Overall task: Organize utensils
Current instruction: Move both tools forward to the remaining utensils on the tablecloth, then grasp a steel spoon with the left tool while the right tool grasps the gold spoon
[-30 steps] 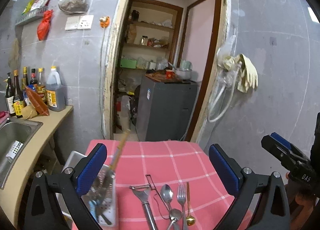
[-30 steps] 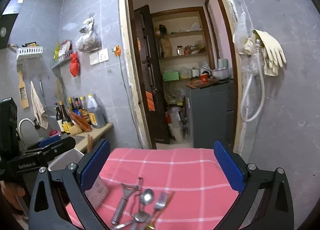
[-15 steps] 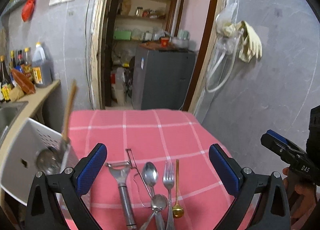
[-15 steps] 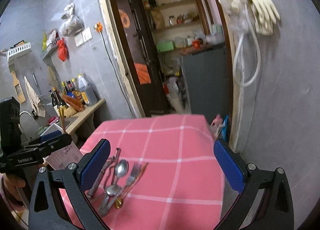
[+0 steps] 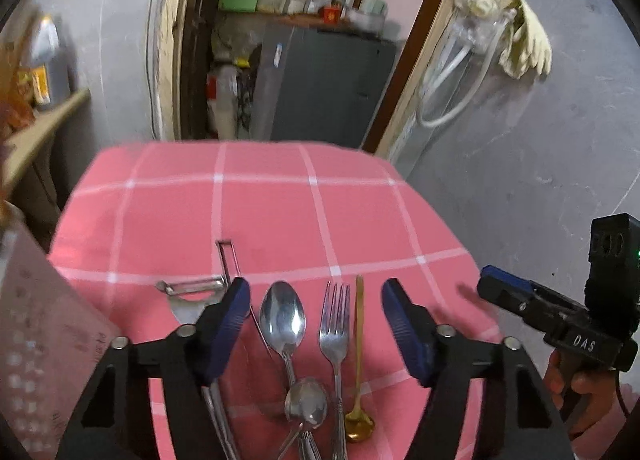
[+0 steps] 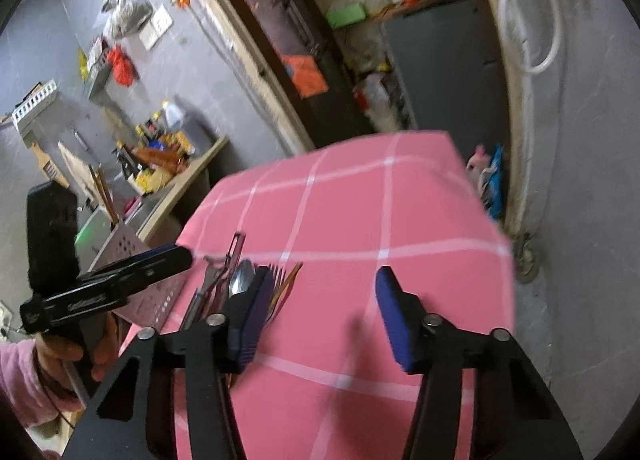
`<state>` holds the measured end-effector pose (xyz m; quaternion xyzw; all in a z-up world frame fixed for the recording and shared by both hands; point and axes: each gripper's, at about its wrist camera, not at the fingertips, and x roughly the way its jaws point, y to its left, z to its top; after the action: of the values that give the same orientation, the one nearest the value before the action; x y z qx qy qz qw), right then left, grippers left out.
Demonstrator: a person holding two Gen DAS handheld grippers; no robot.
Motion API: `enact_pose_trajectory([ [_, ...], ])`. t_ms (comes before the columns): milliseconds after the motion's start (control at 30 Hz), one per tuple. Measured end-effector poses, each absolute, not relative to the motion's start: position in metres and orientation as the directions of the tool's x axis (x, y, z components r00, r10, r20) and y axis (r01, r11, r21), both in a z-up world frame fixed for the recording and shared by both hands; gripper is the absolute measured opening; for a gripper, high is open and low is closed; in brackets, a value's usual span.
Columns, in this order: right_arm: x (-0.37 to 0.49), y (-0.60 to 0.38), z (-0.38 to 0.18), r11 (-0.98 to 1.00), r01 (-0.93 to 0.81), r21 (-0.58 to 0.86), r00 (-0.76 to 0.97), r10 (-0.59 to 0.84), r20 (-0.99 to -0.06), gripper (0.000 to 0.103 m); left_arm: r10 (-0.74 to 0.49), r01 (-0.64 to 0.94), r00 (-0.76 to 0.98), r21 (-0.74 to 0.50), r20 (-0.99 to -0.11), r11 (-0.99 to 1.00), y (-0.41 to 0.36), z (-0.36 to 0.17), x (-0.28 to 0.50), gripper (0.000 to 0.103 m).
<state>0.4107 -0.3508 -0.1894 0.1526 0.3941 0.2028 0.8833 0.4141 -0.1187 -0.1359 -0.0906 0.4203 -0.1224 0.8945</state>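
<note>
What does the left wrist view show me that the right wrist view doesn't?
Only the left wrist view: the small spoon and gold spoon's bowl, the yellow gloves on the wall, and the right claw from outside.

Only the right wrist view: the hand holding the left claw, and chopsticks standing in the utensil holder.

Both: the pink checked cloth, peeler, large spoon and fork. Both claws are closing on nothing.

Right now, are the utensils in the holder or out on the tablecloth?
Out. The large spoon, fork, gold spoon and peeler lie flat on the pink checked tablecloth, beside the perforated holder.
</note>
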Motion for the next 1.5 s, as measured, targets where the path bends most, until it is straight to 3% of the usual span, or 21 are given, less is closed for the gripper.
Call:
enact_pose_trajectory([
  [100,0.418,-0.337,-0.206,0.857,-0.256,0.447,0.561,0.508,-0.653,0.035,-0.309,0.136,0.572,-0.283,-0.760,0.949,-0.118,-0.154,0.427,0.054],
  [333,0.432,-0.310,-0.227,0.834,-0.283,0.475,0.489,0.551,-0.676,0.028,-0.319,0.128,0.524,-0.298,-0.790,0.946,-0.115,-0.173,0.447,0.047],
  [433,0.436,-0.303,-0.233,0.826,-0.285,0.487,0.467,0.563,-0.682,0.026,-0.322,0.119,0.505,-0.305,-0.801,0.945,-0.112,-0.179,0.453,0.047],
  [867,0.458,-0.287,-0.251,0.793,-0.252,0.555,0.390,0.608,-0.692,0.021,-0.354,0.102,0.430,-0.345,-0.831,0.933,-0.107,-0.194,0.461,0.022],
  [1367,0.476,-0.280,-0.275,0.706,-0.124,0.697,0.304,0.696,-0.651,0.009,-0.428,0.059,0.373,-0.439,-0.823,0.896,-0.095,-0.201,0.466,0.020],
  [1500,0.475,-0.276,-0.277,0.699,-0.108,0.707,0.307,0.699,-0.646,0.007,-0.416,0.077,0.359,-0.418,-0.836,0.905,-0.099,-0.200,0.467,0.020],
])
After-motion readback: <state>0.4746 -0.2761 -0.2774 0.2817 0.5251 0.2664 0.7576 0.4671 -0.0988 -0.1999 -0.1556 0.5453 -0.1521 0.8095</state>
